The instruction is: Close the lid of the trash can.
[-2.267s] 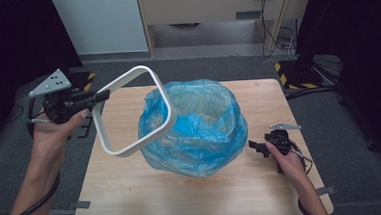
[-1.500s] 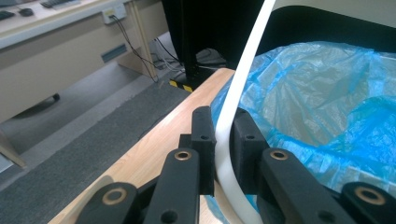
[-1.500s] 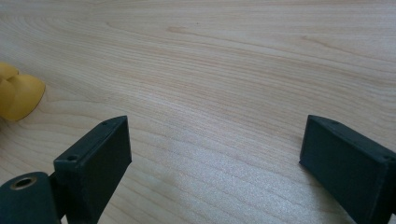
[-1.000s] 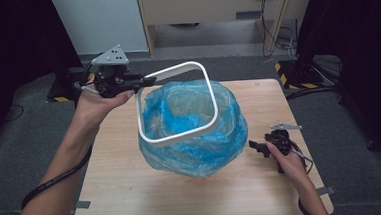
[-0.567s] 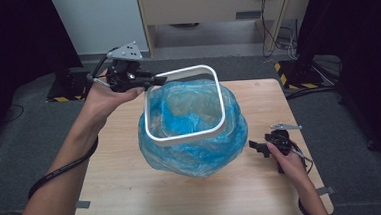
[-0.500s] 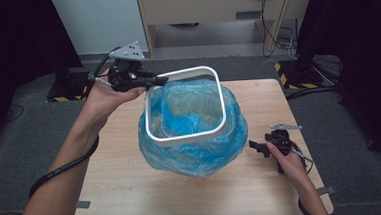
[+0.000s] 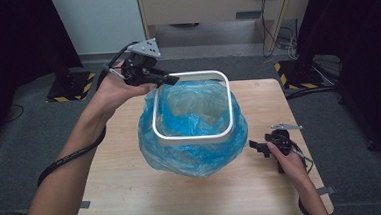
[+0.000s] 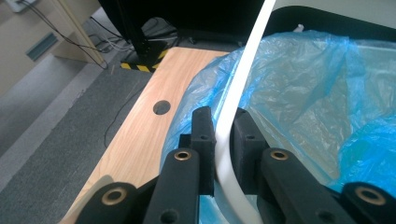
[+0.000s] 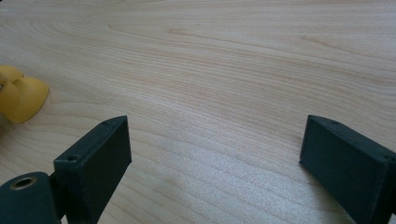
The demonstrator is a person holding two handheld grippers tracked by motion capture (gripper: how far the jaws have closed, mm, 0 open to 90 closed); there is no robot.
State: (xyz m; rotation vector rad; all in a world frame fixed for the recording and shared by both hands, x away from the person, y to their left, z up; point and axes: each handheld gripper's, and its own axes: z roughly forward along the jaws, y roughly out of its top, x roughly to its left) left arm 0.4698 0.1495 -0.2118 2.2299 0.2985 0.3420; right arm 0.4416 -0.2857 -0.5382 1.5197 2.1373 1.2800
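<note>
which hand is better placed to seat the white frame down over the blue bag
Left. The left gripper is already shut on the white frame above the blue bag; the right gripper rests open on the table.

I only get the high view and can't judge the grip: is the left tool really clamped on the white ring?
Observer: Yes. In the left gripper view the left tool has both pads shut on the ring, which runs up between them.
Operator: What lies under that grip?
Observer: The blue bag, crumpled right beside the pads, and past its edge a round hole in the table.
Operator: And the right tool, is it holding anything?
Observer: No. The right tool is wide open over bare wood, and a small yellow thing lies off to the side of its view.
</note>
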